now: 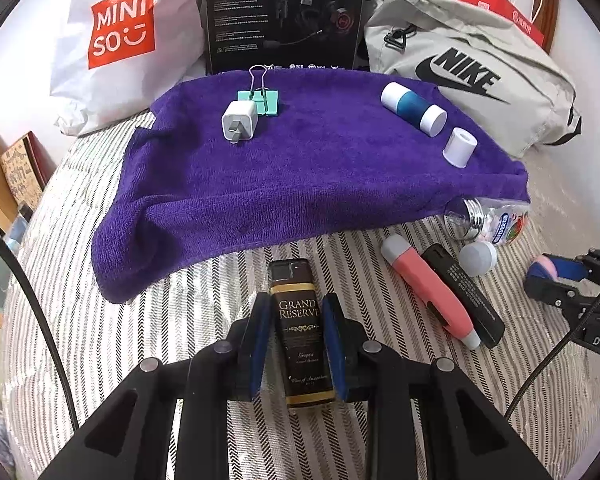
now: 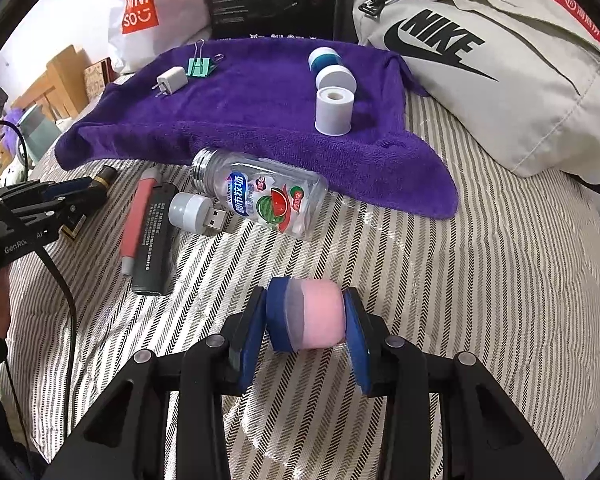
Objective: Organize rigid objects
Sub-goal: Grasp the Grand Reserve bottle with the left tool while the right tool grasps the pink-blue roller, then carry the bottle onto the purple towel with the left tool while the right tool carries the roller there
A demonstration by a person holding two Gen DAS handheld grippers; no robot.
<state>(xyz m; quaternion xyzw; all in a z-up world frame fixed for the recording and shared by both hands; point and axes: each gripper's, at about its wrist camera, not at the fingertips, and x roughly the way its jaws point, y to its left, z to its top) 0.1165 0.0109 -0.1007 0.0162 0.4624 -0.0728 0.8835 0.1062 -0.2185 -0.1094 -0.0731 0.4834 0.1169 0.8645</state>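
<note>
My left gripper (image 1: pixel 294 312) is shut on a dark brown Grand Reserve lighter (image 1: pixel 300 332), held lengthwise just short of the purple towel (image 1: pixel 300 176). My right gripper (image 2: pixel 306 312) is shut on a pink and blue cylinder (image 2: pixel 308 314) above the striped cover. On the towel lie a white charger plug (image 1: pixel 238 122), a teal binder clip (image 1: pixel 262 98), a blue-and-white tube (image 1: pixel 414 108) and a white cap (image 1: pixel 459 147). Off the towel lie a clear candy bottle (image 2: pixel 260 196), a USB night light (image 2: pixel 194 212), a pink utility knife (image 2: pixel 138 216) and a black lighter (image 2: pixel 153 240).
A Miniso bag (image 1: pixel 120 28), a black headset box (image 1: pixel 284 12) and a grey Nike bag (image 1: pixel 464 68) stand behind the towel. The striped bed cover (image 2: pixel 480 280) stretches to the right. Cardboard and clutter sit at the left edge (image 1: pixel 16 176).
</note>
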